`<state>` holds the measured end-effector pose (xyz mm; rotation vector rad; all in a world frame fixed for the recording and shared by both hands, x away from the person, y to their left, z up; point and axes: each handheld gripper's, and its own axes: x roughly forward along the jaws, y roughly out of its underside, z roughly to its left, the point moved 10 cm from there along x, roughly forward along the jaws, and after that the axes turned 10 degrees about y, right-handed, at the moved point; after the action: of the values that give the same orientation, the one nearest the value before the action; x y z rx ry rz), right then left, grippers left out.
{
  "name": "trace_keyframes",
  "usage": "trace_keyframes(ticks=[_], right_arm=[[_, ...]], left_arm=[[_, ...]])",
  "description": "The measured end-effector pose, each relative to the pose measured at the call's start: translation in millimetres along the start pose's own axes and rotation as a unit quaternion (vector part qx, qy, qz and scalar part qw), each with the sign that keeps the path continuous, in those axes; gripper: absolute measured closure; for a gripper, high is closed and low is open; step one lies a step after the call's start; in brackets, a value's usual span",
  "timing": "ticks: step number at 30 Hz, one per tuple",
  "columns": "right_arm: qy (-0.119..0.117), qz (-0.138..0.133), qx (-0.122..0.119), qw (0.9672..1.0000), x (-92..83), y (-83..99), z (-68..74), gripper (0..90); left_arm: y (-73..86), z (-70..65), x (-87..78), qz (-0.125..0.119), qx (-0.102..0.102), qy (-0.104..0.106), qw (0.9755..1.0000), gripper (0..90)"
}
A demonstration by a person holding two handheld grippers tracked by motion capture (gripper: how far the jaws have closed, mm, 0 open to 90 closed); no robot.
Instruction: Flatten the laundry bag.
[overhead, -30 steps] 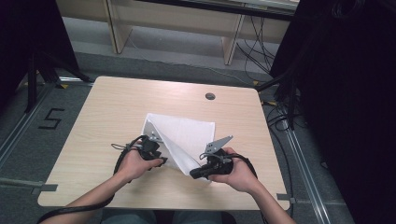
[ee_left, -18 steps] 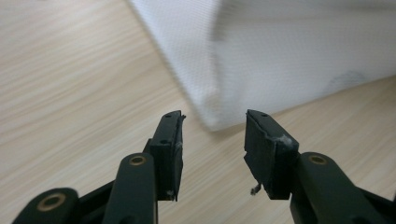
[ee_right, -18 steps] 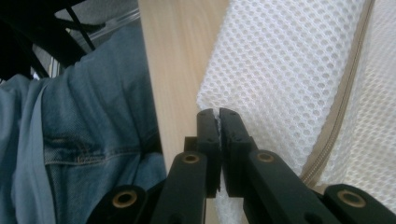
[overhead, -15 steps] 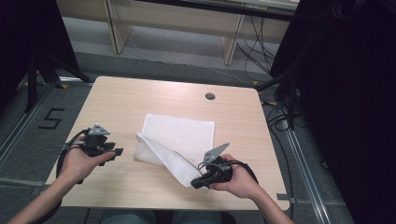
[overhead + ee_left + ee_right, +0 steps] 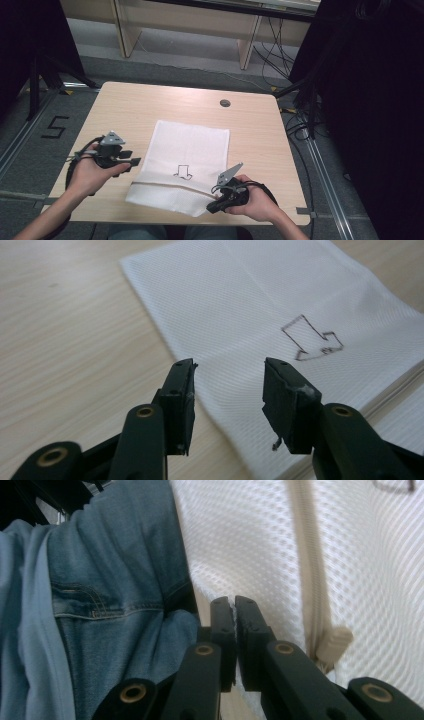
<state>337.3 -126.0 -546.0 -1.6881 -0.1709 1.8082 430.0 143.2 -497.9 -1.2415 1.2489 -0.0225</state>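
The white mesh bag (image 5: 185,165) covers the middle of the table (image 5: 125,107). The wood around it on 3 sides is bare, so a hand can pass there. A small round hole cover (image 5: 225,103) sits near the far edge.

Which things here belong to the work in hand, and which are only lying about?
Part of the work:
- white mesh bag with a zipper and a drawn arrow
- right gripper, shut on the bag's near edge
- left gripper, open, beside the bag

Only lying about:
- table with its cable hole
- floor marking "5"
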Motion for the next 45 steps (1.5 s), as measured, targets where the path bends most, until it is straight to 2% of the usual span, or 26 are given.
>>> trace_keyframes(ticks=[4,5,8,10,11,12,13,14,15,16,17,18,19,20,21,22,23,24,26,30,31,35,36,38,43,45], right_arm=[[0.013,0.005,0.002,0.9999,4.0,3.1,-2.8,87.9],[0.019,0.009,0.019,0.9996,4.2,3.4,-2.9,87.3],[0.035,0.011,0.029,0.9989,5.2,3.2,-7.3,85.7],[0.049,0.018,0.033,0.9981,5.4,4.9,-11.5,79.7],[0.04,0.012,0.044,0.9982,4.2,2.1,-7.2,70.3],[0.029,0.016,0.046,0.9984,1.1,1.9,-2.9,66.5],[0.029,0.016,0.046,0.9984,1.1,1.9,-2.9,66.5],[0.025,0.006,0.047,0.9986,-3.2,-0.7,-1.2,62.2],[0.008,-0.021,0.057,0.9981,-15.1,-8.2,0.5,56.9],[0.008,-0.021,0.057,0.9981,-15.1,-8.2,0.5,56.9],[0.031,-0.034,0.056,0.9974,-22.4,-10.9,-6.1,56.2],[0.055,-0.039,0.065,0.9956,-29.9,-12.2,-12.9,56.5],[0.102,-0.044,0.07,0.9914,-39.8,-11.2,-32.1,61.9],[0.102,-0.044,0.07,0.9914,-39.8,-11.2,-32.1,61.9],[0.129,-0.043,0.087,0.9869,-42.4,-9.8,-41.9,65.6],[0.153,-0.031,0.095,0.9831,-44.2,-5.1,-52.6,70.1],[0.166,-0.027,0.096,0.9811,-43.6,-2.9,-58.8,75.1],[0.173,-0.018,0.112,0.9783,-41.5,0.7,-64.5,80.9],[0.174,0.003,0.133,0.9757,-33.4,6.5,-71.2,90.0],[0.173,0.014,0.141,0.9747,-23.5,6.9,-70.7,90.0],[0.174,0.025,0.123,0.9768,-17.2,7.8,-68.9,90.0],[0.177,0.04,0.113,0.9769,-9.1,10.2,-67.1,90.0],[0.175,0.043,0.112,0.9772,-7.1,11.0,-67.0,90.0],[0.179,0.052,0.119,0.9753,-1.7,14.6,-66.9,90.0],[0.177,0.055,0.127,0.9744,1.0,16.0,-65.6,90.0],[0.178,0.055,0.134,0.9734,3.1,15.5,-65.7,90.0]], left_arm=[[-2.3,-14.7,22.7,0.003,0.008,0.019,0.9998,55.7],[-1.9,-20.6,31.1,0.005,0.007,0.026,0.9996,55.2],[1.5,-24.2,38.3,0.015,0.009,0.029,0.9994,54.8],[6.0,-27.0,42.3,0.022,0.01,0.031,0.9992,54.8],[8.5,-28.4,43.5,0.027,0.013,0.034,0.999,54.7],[17.3,-31.8,47.0,0.041,0.012,0.042,0.9982,54.7],[17.3,-31.8,47.0,0.041,0.012,0.042,0.9982,54.5],[20.5,-31.5,48.6,0.044,0.016,0.042,0.9981,54.5],[26.1,-30.2,51.2,0.047,0.014,0.04,0.998,54.3],[26.1,-30.2,51.2,0.047,0.014,0.04,0.998,54.3],[27.1,-29.0,52.5,0.045,0.013,0.038,0.9982,54.3],[28.4,-28.3,52.5,0.049,0.019,0.041,0.9978,54.6],[28.7,-28.3,52.6,0.049,0.021,0.04,0.9978,54.7],[29.7,-28.6,53.4,0.05,0.023,0.037,0.9978,54.7],[30.4,-28.7,55.2,0.045,0.03,0.028,0.9981,54.7],[32.4,-30.1,55.4,0.053,0.035,0.033,0.9974,55.2],[34.5,-32.5,56.4,0.059,0.037,0.036,0.9969,55.5],[35.5,-33.6,57.7,0.06,0.041,0.038,0.9967,56.7],[38.8,-35.6,58.2,0.078,0.054,0.045,0.9945,63.7],[42.7,-32.6,64.6,0.092,0.068,0.036,0.9928,68.4],[44.1,-31.8,66.8,0.096,0.066,0.034,0.9926,68.7],[48.4,-30.5,73.2,0.114,0.064,0.038,0.9907,69.2],[48.7,-29.7,75.0,0.111,0.072,0.032,0.9907,69.5],[48.8,-28.8,76.5,0.114,0.065,0.033,0.9907,70.4],[44.7,-20.5,79.0,0.105,0.07,0.019,0.9918,70.9],[42.6,-17.2,80.2,0.1,0.064,0.016,0.9928,71.0]])
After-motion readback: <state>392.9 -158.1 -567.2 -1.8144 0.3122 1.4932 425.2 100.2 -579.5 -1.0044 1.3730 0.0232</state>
